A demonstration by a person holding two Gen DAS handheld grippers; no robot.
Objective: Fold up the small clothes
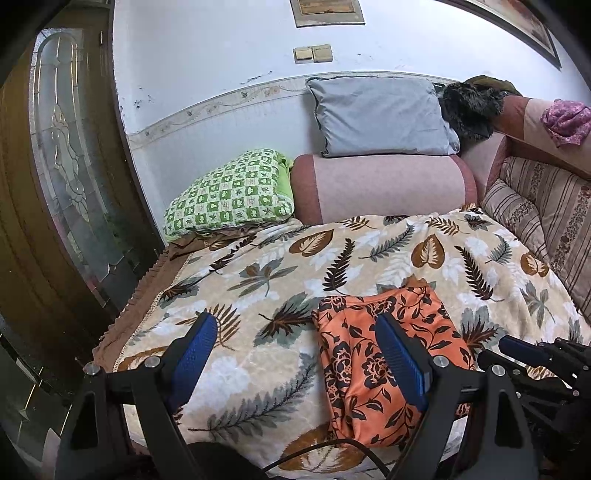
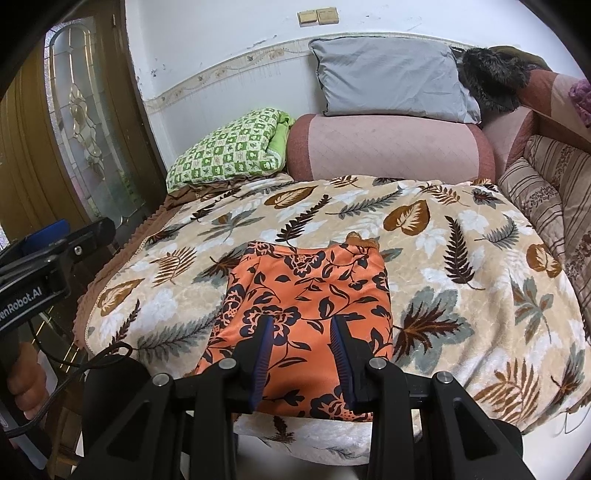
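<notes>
Lying flat near the front edge of the sofa seat, the orange garment [image 2: 306,314] is a smooth, slightly shiny cloth printed with black flowers and vines, folded into a rough rectangle with a small ruffled edge at its far corner. Under it spreads a plush blanket [image 2: 461,258], cream-coloured with brown, grey and white leaves, and a brown frilled hem hangs at its left side. Behind stand a pink quilted bolster [image 2: 388,147], a grey pillow [image 2: 388,81] leaning on the white wall, and a green-and-white checked quilt [image 2: 229,151] folded beside them. A striped cushion [image 2: 546,192] lines the right side, with a dark furry item [image 2: 491,81] on the sofa corner. A wooden door [image 1: 66,155] with patterned glass stands at the left, and 2 beige switches [image 2: 317,16] sit on the wall.

The left gripper [image 1: 295,354] hangs with its blue ribbed pads spread wide, 1 finger over the blanket and the other over the garment's left part, gripping nothing. The right gripper [image 2: 301,339] hovers over the garment's near half with its jaws partly closed and a clear gap between them, holding nothing.
</notes>
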